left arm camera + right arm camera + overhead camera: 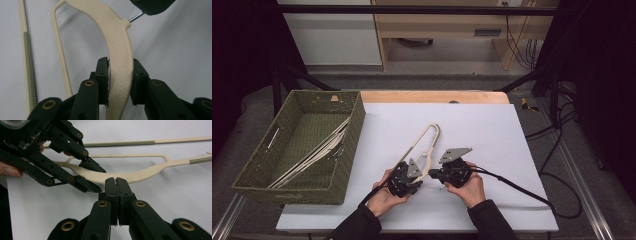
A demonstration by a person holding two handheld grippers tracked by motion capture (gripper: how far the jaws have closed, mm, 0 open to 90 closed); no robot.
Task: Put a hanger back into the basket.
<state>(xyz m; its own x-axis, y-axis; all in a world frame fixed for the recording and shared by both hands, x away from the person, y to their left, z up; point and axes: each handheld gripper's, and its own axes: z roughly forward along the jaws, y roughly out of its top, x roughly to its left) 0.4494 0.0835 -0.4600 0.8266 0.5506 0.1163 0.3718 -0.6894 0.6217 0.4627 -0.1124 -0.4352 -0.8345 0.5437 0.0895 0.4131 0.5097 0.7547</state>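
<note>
- Count: 2 hand-held grippers, 1 cream plastic hanger out on the counter, 1 green woven basket w/ several more hangers of same cream colour inside; exact no. in the basket I cannot tell.
- Left hand-held gripper: held by the left hand, near the front edge of the white counter top. In the left gripper view its jaws are clamped on the wide curved shoulder of the hanger, pads pressing both sides of the plastic.
- Right hand-held gripper: held by the right hand, just beside the left one, the two facing each other. In the right gripper view its jaws are together w/ no gap visible, tips right at the edge of the hanger's curved part. If they pinch the metal hook I cannot tell; in the left gripper view that thin metal stub runs from the hanger into a dark body at the top edge.
- Hanger position: it goes from between the two grippers away from the person, toward the counter centre; its far looped end lies on the white surface.
- Around: basket stands at the left side of the counter, near the hanger but apart. A black cable trails from the right gripper over the counter to the right edge.
- Behind the counter: wooden furniture and dark frame bars.
</note>
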